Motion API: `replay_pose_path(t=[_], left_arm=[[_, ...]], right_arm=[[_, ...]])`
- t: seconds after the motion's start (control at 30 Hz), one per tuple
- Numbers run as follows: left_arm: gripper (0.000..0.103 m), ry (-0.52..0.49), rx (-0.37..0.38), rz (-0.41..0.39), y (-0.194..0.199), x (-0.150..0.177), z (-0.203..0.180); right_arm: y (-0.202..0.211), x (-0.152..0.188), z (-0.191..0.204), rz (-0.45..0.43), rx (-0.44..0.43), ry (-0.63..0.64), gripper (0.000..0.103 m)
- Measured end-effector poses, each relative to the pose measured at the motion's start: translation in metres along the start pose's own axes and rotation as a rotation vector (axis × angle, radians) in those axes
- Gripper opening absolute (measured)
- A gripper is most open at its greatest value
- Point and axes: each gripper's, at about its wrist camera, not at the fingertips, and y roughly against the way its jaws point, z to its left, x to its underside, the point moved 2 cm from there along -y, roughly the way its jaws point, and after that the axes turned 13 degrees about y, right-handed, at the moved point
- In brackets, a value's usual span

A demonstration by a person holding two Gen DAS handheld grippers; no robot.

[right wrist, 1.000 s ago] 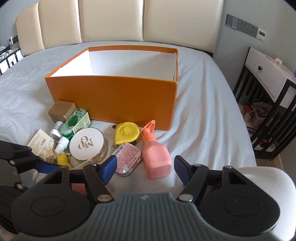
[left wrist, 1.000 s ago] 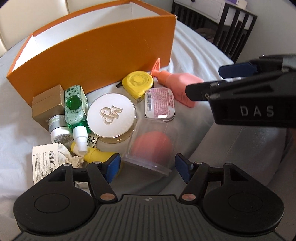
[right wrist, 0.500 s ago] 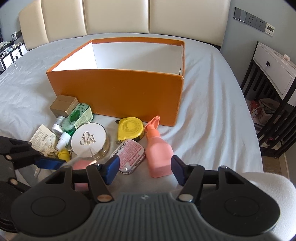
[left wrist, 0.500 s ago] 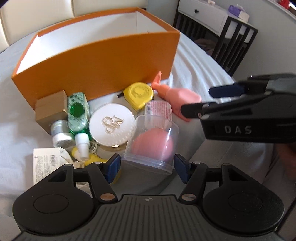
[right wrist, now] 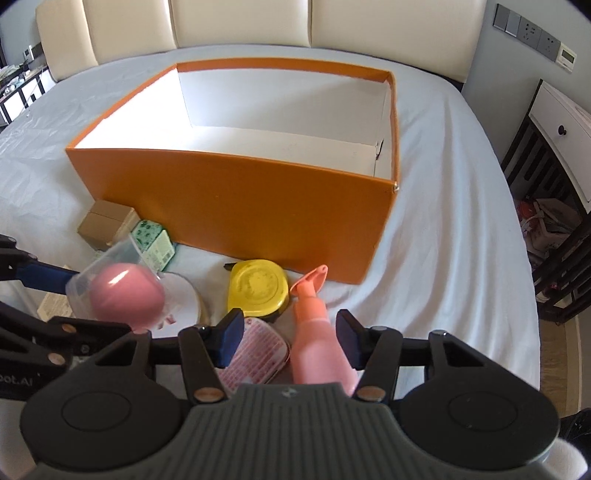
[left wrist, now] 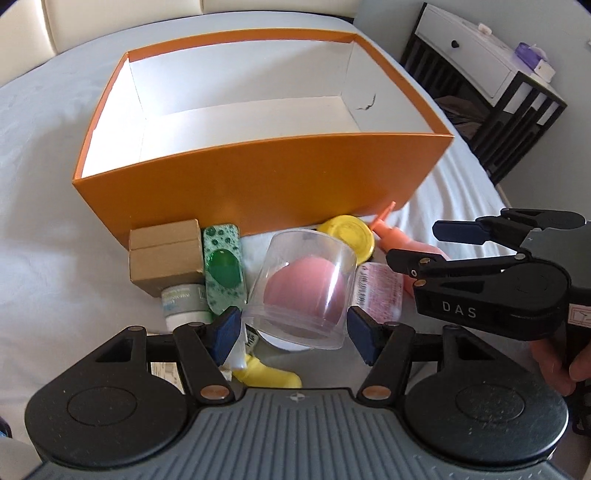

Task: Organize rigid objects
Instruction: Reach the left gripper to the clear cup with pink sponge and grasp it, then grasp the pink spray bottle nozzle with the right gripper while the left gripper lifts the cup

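Two tongs work over a bed with a pale sheet. At the left, the left tongs are clenched on a clear plastic case with a pink sponge inside: the blue pads press its two sides and it hangs tilted above the other things, in front of the near wall of the orange box. Under and beside the case lie a brown carton, a green blister pack, a small white jar and a yellow tube. Further right the right tongs point down over a salmon spray bottle; its body lies between the blue pads, which are closing on it but do not yet press it. A pink-labelled tin lies just left of the bottle, partly behind the left pad, and a yellow tape measure sits just beyond it, near the box wall. The box stands open, its white inside bare. A cream padded headboard runs behind the bed, and at the far right stands a dark-framed side table with a white drawer
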Motion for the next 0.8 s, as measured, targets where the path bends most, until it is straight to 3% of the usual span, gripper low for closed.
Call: replay_pose_path(t=[0.13,0.5,0.57,0.63,0.8], left_arm=[[0.073,0.006,0.016,0.001,-0.010,-0.008,0.000],[0.073,-0.051,0.032,-0.089,-0.020,-0.011,-0.002],[0.073,-0.059,0.033,-0.102,-0.020,-0.010,-0.003],[0.072,-0.061,0.032,-0.113,-0.020,-0.010,-0.004],[0.072,-0.066,0.036,-0.160,-0.004,0.000,-0.001]], right_arm=[[-0.021,-0.005,-0.007,0.060,-0.022,-0.016,0.050],[-0.057,-0.009,-0.012,0.170,-0.017,-0.031,0.038],[-0.061,-0.013,-0.010,0.169,-0.012,-0.024,0.038],[-0.061,-0.016,-0.008,0.158,0.006,-0.014,0.027],[-0.041,-0.016,0.001,0.115,0.025,0.006,0.027]])
